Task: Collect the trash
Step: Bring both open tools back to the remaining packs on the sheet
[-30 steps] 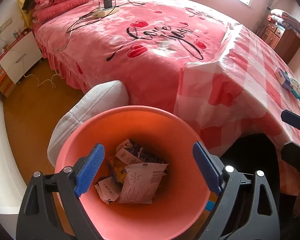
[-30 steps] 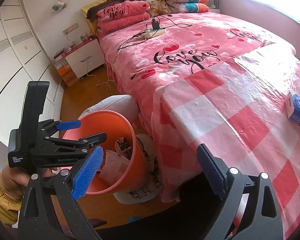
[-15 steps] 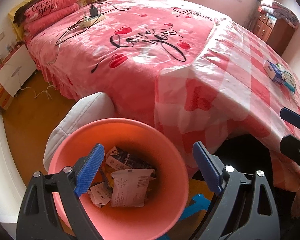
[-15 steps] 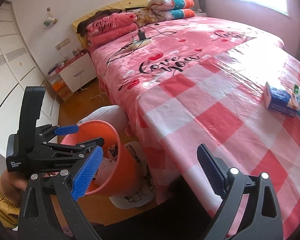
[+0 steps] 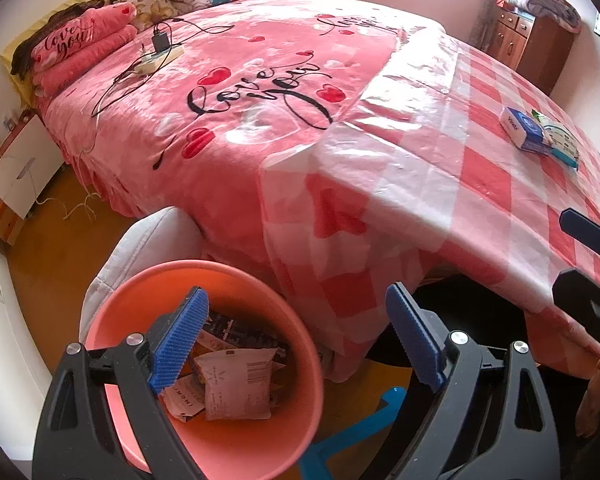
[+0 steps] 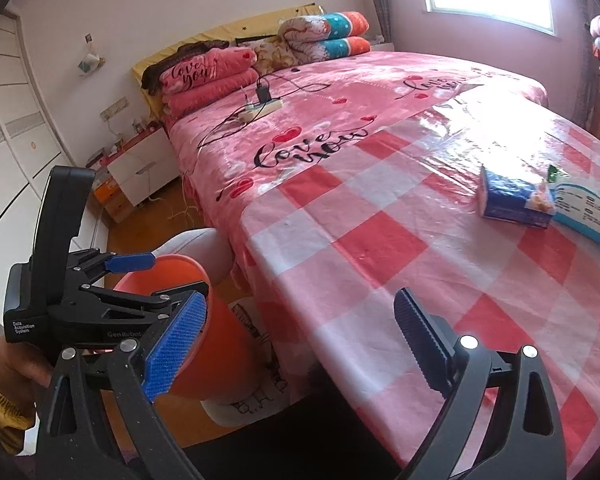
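Note:
An orange trash bin (image 5: 236, 452) stands on the floor by the bed corner and holds several wrappers, among them a white packet (image 5: 236, 384). It also shows in the right wrist view (image 6: 220, 364). My left gripper (image 5: 296, 344) is open and empty above the bin's right rim. My right gripper (image 6: 300, 344) is open and empty over the near edge of the checked sheet (image 6: 380, 240). A blue tissue pack (image 6: 508, 200) and a teal-white packet (image 6: 584, 216) lie on the sheet at the far right; they also show in the left wrist view (image 5: 524, 132).
A pink bed (image 5: 260, 92) fills the view, with a power strip and cables (image 5: 156, 60) on it. A white cushion (image 5: 140, 248) leans behind the bin. A white nightstand (image 6: 140, 172) stands at the left, a wooden cabinet (image 5: 536, 44) at the right.
Both grippers have risen and swung right, away from the bin toward the bed. The bin has slid down-left in view and the two packs on the sheet have come into view.

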Available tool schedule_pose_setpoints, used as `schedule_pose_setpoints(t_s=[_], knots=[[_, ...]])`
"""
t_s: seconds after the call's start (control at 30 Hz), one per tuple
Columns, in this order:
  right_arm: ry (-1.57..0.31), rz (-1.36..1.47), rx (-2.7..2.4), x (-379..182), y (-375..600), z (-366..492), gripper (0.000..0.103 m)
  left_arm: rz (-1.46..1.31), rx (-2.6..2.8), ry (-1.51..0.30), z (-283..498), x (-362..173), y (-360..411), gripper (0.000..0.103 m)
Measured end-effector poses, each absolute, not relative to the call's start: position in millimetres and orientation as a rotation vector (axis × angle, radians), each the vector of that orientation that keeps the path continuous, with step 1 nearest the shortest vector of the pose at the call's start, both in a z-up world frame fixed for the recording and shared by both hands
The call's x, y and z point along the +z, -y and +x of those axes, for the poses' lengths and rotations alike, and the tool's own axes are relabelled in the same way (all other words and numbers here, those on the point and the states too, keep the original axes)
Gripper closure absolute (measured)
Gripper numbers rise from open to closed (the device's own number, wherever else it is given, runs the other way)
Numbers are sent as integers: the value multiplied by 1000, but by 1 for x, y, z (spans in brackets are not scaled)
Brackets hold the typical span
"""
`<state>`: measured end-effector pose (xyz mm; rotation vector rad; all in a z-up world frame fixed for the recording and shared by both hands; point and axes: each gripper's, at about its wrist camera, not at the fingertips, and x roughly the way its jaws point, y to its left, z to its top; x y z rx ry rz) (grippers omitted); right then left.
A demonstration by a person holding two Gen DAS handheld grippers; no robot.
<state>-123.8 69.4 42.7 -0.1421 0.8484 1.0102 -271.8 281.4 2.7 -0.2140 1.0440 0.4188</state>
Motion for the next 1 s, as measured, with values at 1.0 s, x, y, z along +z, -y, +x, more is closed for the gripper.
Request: schedule_pose_setpoints(t_s=[1.0], knots=[[-789, 68, 861, 47, 23, -69, 9, -70, 309, -1054, -209, 21, -196, 12]])
